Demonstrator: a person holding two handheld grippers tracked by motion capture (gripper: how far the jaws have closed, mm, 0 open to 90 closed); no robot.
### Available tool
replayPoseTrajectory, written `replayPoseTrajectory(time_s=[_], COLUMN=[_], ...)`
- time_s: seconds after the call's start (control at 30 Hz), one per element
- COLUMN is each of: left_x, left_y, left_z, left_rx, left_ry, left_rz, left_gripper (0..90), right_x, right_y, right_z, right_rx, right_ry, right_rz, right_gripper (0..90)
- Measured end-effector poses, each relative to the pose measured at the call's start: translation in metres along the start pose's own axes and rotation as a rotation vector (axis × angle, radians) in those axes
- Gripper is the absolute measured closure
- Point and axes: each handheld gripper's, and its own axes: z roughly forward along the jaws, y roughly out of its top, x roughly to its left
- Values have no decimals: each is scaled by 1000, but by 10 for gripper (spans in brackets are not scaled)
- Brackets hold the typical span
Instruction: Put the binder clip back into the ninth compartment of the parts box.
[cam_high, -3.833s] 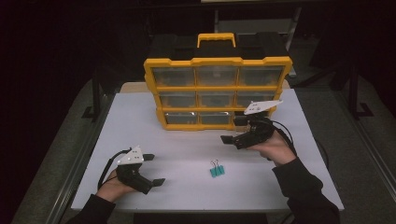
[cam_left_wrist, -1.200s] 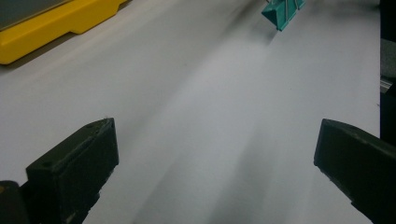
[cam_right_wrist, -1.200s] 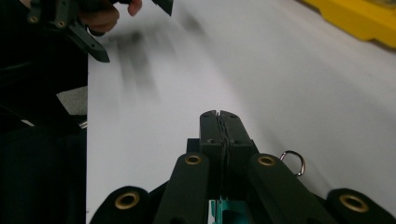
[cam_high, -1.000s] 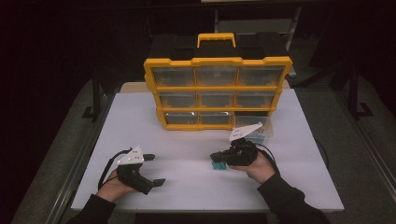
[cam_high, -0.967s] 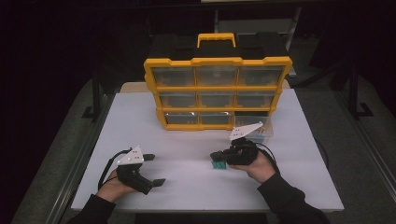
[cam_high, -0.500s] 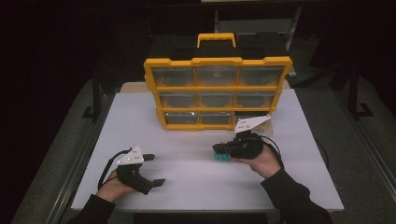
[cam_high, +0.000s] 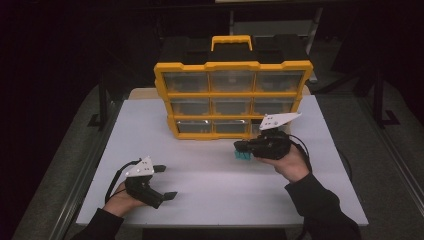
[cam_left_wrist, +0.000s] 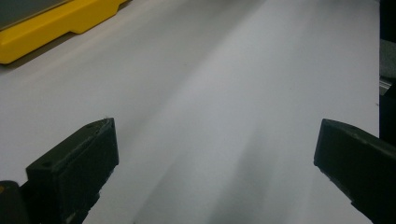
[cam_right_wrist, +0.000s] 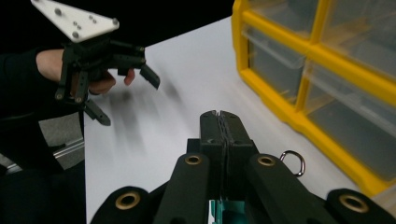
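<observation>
A small teal binder clip (cam_high: 242, 155) hangs above the white table (cam_high: 220, 200), just in front of the yellow drawer organizer (cam_high: 232, 95). My right gripper (cam_high: 240, 147) is shut on the clip and points left. In the right gripper view the jaws (cam_right_wrist: 219, 122) are pressed together. There the teal clip (cam_right_wrist: 225, 215) shows beneath them, with a wire handle loop (cam_right_wrist: 293, 162) sticking out to the right. My left gripper (cam_high: 165, 181) rests low at the table's front left, open and holding nothing. Its jaws (cam_left_wrist: 215, 140) stand wide apart over bare table.
The organizer has three rows of clear drawers and a carry handle (cam_high: 231, 41) on top, and it stands at the table's far middle. Its yellow base (cam_left_wrist: 51, 25) shows at the top left of the left gripper view. Dark floor surrounds the table.
The right gripper has come down from near the organizer, closed on the clip that lay on the table, and lifted it up and back toward the organizer. The left gripper stayed put.
</observation>
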Motion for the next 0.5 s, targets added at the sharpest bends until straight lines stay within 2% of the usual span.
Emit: replayPoseTrajectory(time_s=[0.23,0.5], left_x=[-1,0], left_y=[0,0], left_z=[1,1], left_rx=[-6,-4], left_ry=[0,0], left_rz=[-7,-5], left_gripper=[0,0], right_x=[-8,-25], right_y=[11,17], right_z=[-16,-35], right_rx=[-40,-93], right_ry=[-55,-143], right_rz=[-13,-6], right_gripper=[874,874])
